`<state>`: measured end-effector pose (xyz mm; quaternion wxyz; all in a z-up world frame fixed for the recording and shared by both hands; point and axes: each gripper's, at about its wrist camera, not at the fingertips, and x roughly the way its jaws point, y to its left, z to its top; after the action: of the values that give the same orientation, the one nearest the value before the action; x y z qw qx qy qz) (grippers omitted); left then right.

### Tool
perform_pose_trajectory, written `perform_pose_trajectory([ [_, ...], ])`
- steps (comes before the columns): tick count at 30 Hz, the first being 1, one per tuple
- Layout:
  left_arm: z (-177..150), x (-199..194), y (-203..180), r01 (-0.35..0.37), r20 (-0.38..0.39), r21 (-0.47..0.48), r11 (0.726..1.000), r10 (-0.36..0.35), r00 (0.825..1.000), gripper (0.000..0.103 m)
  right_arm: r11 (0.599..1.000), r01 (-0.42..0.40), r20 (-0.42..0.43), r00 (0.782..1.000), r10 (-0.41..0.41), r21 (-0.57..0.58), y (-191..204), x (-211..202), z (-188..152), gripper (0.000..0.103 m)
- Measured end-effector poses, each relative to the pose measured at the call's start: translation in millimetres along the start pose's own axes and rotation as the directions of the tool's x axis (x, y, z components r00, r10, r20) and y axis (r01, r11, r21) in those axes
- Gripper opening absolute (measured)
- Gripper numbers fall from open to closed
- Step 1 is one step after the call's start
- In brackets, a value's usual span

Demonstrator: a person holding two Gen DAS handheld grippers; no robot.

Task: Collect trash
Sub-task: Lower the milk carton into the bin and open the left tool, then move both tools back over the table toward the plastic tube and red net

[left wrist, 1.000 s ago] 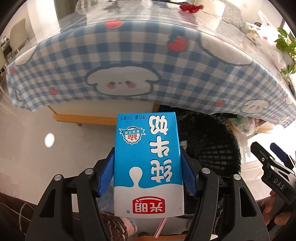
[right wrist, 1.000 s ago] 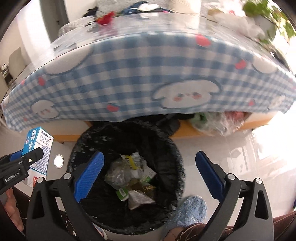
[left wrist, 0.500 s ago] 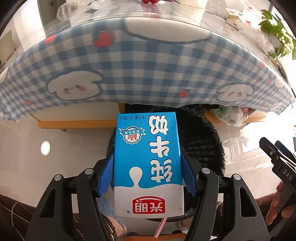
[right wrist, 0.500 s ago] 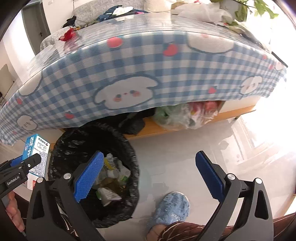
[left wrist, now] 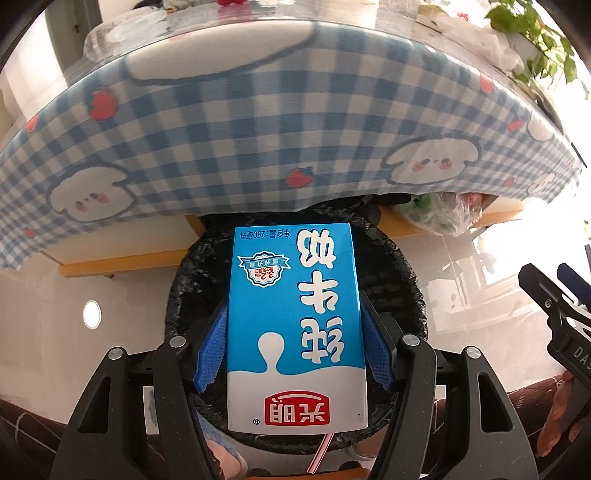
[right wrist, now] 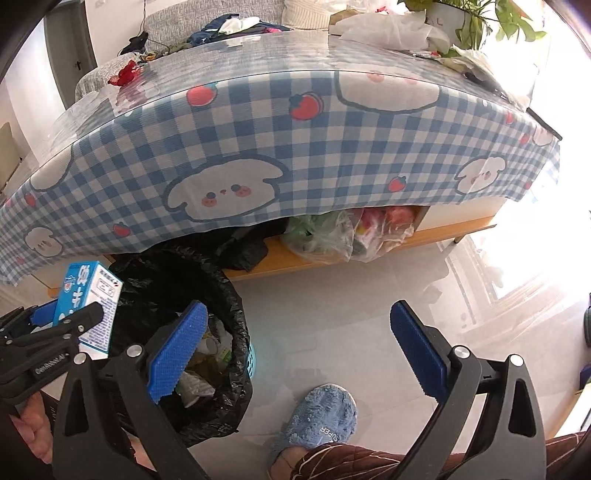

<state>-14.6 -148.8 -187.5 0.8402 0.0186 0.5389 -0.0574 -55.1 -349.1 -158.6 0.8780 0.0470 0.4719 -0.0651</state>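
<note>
My left gripper (left wrist: 295, 343) is shut on a blue and white milk carton (left wrist: 295, 325), held upside down right above the black-lined trash bin (left wrist: 402, 273). In the right wrist view the same carton (right wrist: 90, 295) sits in the left gripper (right wrist: 55, 325) over the bin (right wrist: 218, 291), which holds several crumpled wrappers (right wrist: 207, 354). My right gripper (right wrist: 295, 347) is open and empty, to the right of the bin above the floor. It also shows at the right edge of the left wrist view (left wrist: 554, 295).
A table with a blue checked cloth (right wrist: 258, 147) overhangs the bin. Plastic bags (right wrist: 347, 232) lie on a wooden shelf under it. A blue slipper (right wrist: 317, 421) is on the tiled floor near the bin. Clutter and a plant (right wrist: 480, 22) sit on the table.
My left gripper has carried the carton to the right, from beside the bin to above its opening. My right gripper has swung right, off the bin, and stays open.
</note>
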Motion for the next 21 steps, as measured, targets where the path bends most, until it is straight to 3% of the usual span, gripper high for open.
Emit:
perform_pose_trajectory([
  [4, 3, 3, -10, -0.004, 0.012, 0.022, 1.000, 0.004, 1.000, 0.064, 1.000, 0.007, -0.008, 1.000, -0.007, 0.004, -2, 4, 0, 0.095],
  [15, 4, -7, -6, -0.027, 0.060, 0.024, 0.999, 0.026, 0.998, 0.094, 1.000, -0.005, -0.007, 1.000, 0.005, 0.009, 3, 5, 1, 0.095],
  [21, 4, -20, 14, -0.035, 0.088, -0.023, 0.999, 0.037, 0.995, 0.096, 1.000, -0.031, 0.006, 0.999, 0.031, -0.003, 18, -1, 4, 0.095],
])
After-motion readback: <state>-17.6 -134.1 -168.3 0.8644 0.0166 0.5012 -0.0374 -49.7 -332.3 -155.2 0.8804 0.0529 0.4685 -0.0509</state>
